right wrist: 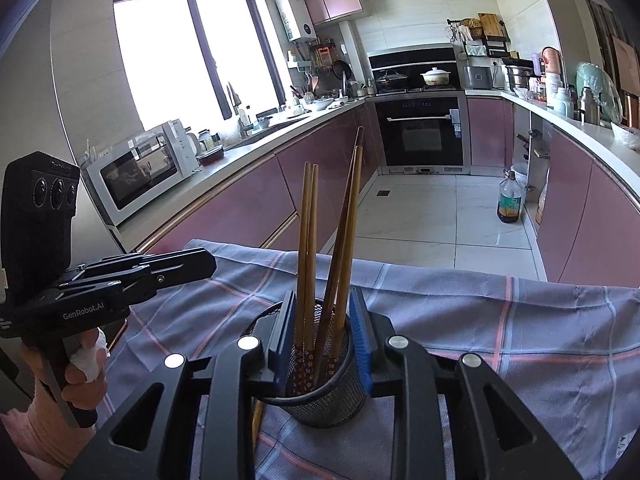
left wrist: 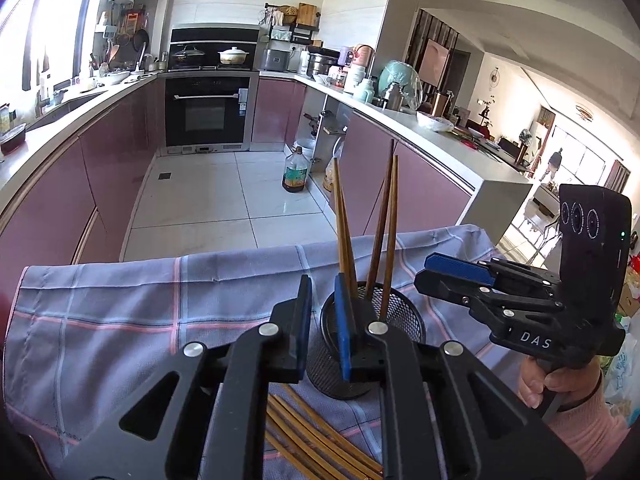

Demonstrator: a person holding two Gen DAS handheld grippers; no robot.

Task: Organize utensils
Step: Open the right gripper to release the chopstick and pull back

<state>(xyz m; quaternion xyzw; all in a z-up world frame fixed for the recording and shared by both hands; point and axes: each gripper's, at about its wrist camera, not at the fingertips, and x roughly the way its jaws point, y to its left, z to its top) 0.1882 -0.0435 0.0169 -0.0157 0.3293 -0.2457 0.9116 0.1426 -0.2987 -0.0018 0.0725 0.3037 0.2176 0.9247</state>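
Note:
A black mesh utensil cup (left wrist: 394,318) stands on the checked cloth (left wrist: 120,312) and holds several brown chopsticks (left wrist: 386,236) upright. My left gripper (left wrist: 322,332) hovers open and empty just left of the cup, its right finger (left wrist: 343,332) at the rim. More chopsticks (left wrist: 316,440) lie on the cloth below it. In the right wrist view my right gripper (right wrist: 326,340) is open around the cup (right wrist: 320,392), one finger on each side, with the chopsticks (right wrist: 308,248) between them. It also shows in the left wrist view (left wrist: 456,276).
The cloth (right wrist: 500,344) covers a table whose far edge drops to the white tiled kitchen floor (left wrist: 208,200). An oil bottle (left wrist: 297,171) stands on the floor. Pink cabinets (right wrist: 240,200) and counters run along both sides. A microwave (right wrist: 140,168) sits on the counter.

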